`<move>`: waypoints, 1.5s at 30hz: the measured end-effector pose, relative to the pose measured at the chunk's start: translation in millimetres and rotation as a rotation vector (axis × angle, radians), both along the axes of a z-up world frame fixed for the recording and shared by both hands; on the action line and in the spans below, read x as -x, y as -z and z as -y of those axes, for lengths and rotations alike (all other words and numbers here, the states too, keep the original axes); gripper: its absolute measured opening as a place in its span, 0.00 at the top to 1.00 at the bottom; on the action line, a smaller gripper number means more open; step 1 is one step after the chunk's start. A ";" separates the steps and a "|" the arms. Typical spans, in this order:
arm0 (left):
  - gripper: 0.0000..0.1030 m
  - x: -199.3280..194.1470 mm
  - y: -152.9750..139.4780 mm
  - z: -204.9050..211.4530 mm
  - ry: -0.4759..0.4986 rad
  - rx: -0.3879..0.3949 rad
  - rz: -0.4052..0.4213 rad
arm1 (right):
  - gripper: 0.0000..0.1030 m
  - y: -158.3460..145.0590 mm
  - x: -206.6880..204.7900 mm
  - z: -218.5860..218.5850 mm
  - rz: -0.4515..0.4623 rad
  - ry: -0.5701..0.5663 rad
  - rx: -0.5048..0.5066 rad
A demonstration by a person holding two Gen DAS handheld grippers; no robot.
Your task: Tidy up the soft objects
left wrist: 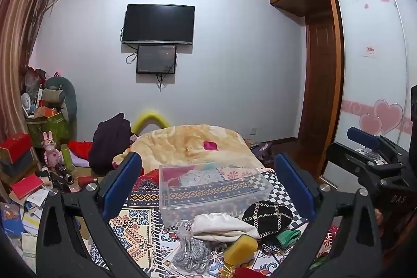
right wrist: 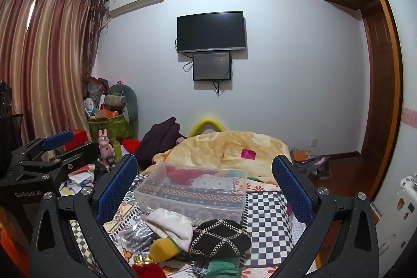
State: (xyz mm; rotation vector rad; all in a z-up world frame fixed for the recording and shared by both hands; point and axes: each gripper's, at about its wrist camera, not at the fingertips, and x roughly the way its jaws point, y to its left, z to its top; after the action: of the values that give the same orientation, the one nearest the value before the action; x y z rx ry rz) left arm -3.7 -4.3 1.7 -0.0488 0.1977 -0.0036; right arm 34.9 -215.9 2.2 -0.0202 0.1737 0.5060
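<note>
Both the left gripper (left wrist: 208, 181) and right gripper (right wrist: 206, 186) hover spread and empty. The soft pile, white pouch (left wrist: 221, 224) included, lies just before the clear box (left wrist: 208, 189); a careless pinch could snag neighbouring pieces.

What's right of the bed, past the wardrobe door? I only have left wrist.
Observer: A white unit with small stickers on it stands low at the right wrist view's right edge. I can't tell what it is.
Operator: Any marking on the left gripper's body? I can't see that from its own camera.
Observer: Yes. The left gripper shows side-on at the left of the right wrist view, and "GenRobot.AI" is printed on the black body below it.
</note>
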 end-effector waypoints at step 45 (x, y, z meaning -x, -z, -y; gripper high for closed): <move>0.00 3.4 -2.0 3.4 0.003 -0.008 0.013 | 0.00 -3.9 9.6 -0.7 0.018 -0.006 -0.010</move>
State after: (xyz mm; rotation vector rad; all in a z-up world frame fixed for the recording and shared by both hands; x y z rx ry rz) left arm -7.1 -7.6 3.7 -0.0405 0.1845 -0.0064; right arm 25.3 -215.2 6.1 -0.0150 0.1539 0.5127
